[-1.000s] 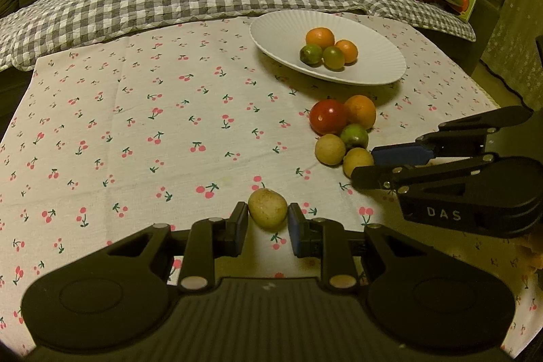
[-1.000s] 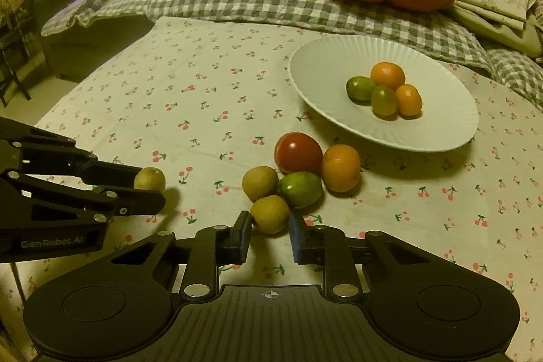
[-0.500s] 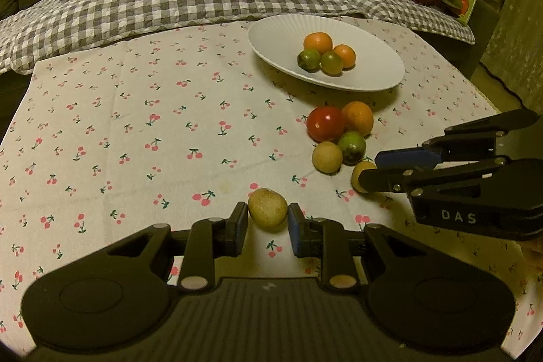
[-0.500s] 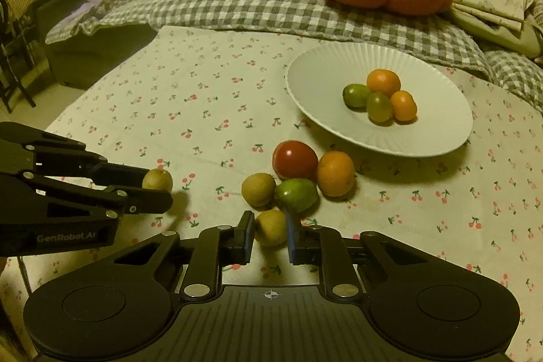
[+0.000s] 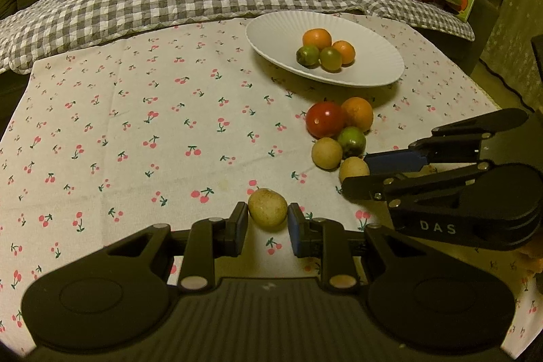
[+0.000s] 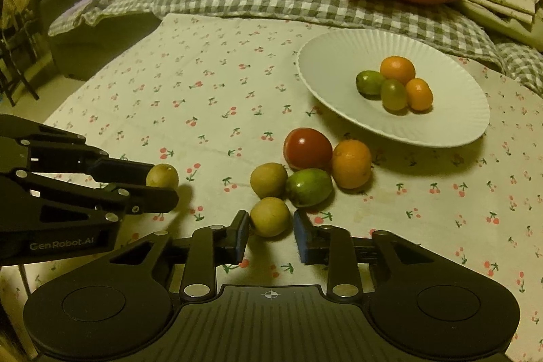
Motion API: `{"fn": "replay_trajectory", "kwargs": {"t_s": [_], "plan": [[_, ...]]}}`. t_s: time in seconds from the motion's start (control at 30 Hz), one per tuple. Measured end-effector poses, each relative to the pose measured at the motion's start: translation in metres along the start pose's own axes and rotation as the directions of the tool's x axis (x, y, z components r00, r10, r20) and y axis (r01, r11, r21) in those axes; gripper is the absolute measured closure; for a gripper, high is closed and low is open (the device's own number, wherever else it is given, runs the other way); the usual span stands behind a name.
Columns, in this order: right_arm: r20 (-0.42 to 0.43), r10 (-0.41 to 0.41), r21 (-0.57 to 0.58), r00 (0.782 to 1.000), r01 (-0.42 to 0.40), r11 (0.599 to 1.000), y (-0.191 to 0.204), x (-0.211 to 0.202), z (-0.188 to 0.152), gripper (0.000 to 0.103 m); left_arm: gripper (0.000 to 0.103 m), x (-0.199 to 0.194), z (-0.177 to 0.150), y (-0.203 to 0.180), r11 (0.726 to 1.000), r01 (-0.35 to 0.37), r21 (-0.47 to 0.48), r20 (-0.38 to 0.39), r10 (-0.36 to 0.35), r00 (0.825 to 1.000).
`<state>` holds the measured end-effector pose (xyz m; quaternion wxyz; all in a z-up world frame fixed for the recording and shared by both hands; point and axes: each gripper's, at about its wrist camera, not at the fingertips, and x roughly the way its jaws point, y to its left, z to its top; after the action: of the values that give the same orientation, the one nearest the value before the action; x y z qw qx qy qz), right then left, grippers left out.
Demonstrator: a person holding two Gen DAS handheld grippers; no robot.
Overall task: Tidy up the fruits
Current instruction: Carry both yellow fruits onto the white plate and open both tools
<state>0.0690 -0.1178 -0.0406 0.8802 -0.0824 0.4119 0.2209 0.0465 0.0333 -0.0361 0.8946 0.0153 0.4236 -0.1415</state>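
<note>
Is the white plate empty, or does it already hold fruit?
Not empty. The white plate holds four small fruits clustered together: two orange and two green. Other fruits remain on the tablecloth beside it.

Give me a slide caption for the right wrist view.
Right tool closed on a yellow-brown fruit beside the white plate holding four fruits.

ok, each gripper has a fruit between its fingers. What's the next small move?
Probably lift both clear of the cloth, towards the plate. The left gripper looks shut on a yellow fruit, the right gripper on a second yellow fruit, and four fruits already sit on the plate.
</note>
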Motion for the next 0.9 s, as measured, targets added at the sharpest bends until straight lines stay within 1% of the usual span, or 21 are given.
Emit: {"fn": "replay_trajectory", "kwargs": {"t_s": [0.13,0.4,0.7,0.9], "plan": [[0.017,-0.007,-0.016,1.000,0.007,1.000,0.002,-0.005,0.001,0.079,0.080,0.000,0.001,-0.001,1.000,0.002,0.000,0.006,-0.002,1.000],[0.059,-0.005,-0.001,0.998,0.005,1.000,-0.004,-0.021,0.007,0.079,0.080,-0.002,0.009,-0.003,1.000,0.004,0.000,0.022,-0.004,1.000],[0.095,-0.028,0.043,0.995,0.024,0.999,-0.021,-0.033,0.016,0.079,0.080,-0.001,0.025,-0.012,1.000,0.014,-0.002,0.054,-0.013,0.998],[0.117,-0.058,0.078,0.991,0.049,0.996,-0.039,-0.039,0.023,0.079,0.080,0.005,0.040,-0.020,1.000,0.017,-0.005,0.078,-0.016,0.997]]}}
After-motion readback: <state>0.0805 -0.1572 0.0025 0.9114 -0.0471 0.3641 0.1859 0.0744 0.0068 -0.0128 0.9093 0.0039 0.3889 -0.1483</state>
